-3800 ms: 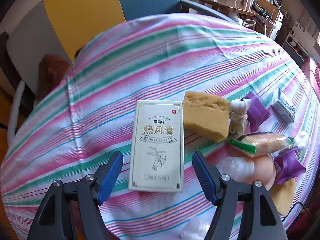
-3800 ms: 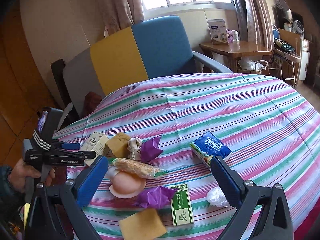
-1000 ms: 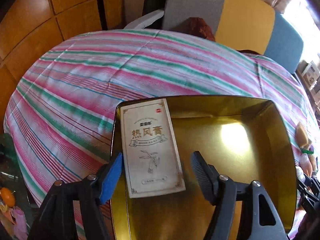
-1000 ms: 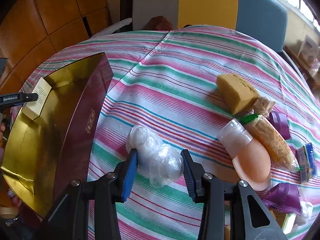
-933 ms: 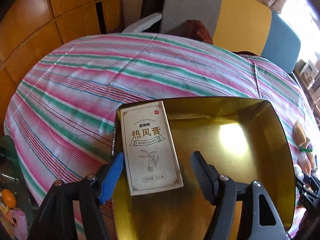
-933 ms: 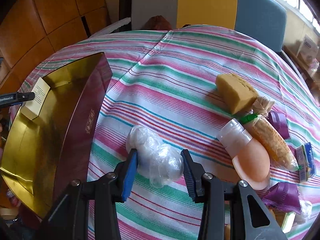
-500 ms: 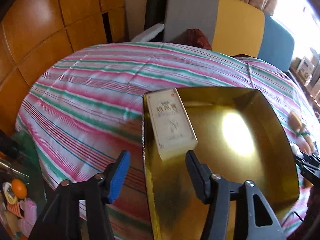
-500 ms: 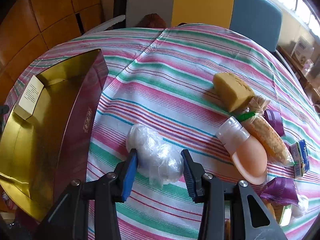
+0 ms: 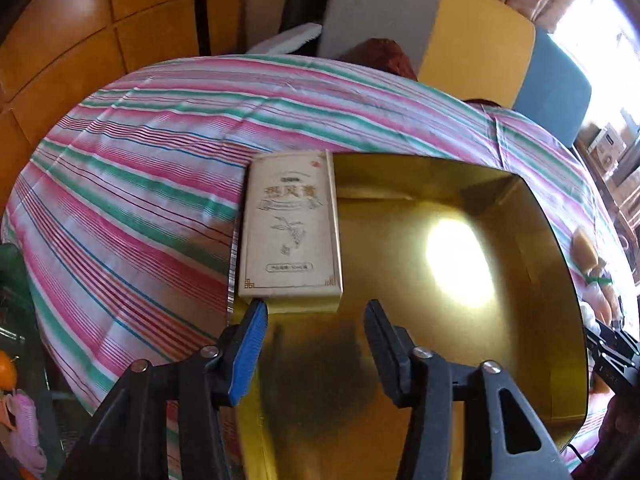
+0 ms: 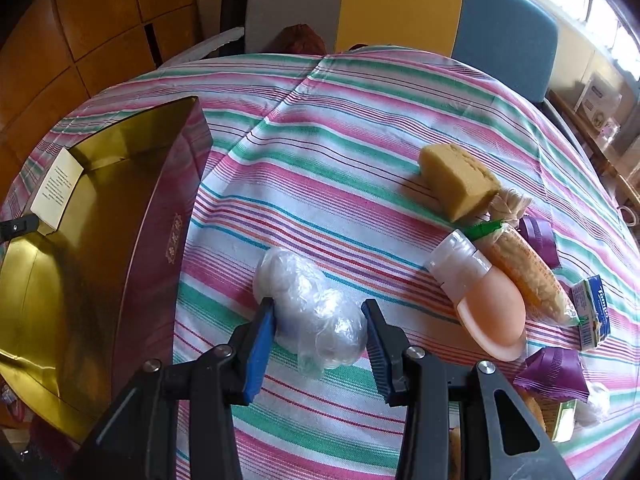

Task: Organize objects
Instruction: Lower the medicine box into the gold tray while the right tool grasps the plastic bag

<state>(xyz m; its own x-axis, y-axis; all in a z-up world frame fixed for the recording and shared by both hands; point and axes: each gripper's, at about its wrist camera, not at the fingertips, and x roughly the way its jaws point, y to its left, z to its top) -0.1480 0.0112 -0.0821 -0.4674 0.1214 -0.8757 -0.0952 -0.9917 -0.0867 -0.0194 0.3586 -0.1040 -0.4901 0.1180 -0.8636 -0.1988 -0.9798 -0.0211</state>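
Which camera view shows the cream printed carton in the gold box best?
The left wrist view: the cream carton lies just ahead of the left gripper, its printed face up, along the gold box wall. The right wrist view shows it only small and slanted at the far left edge.

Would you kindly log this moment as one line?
left gripper: open, just closing, empty | cream box: against gold tray wall | right gripper: shut on plastic wad

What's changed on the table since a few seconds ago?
The cream box went from the tablecloth beside the sponge into the gold tin. The left gripper has backed off it, jaws just been closing on nothing. The right gripper now clamps the plastic bag. The other items stayed put.
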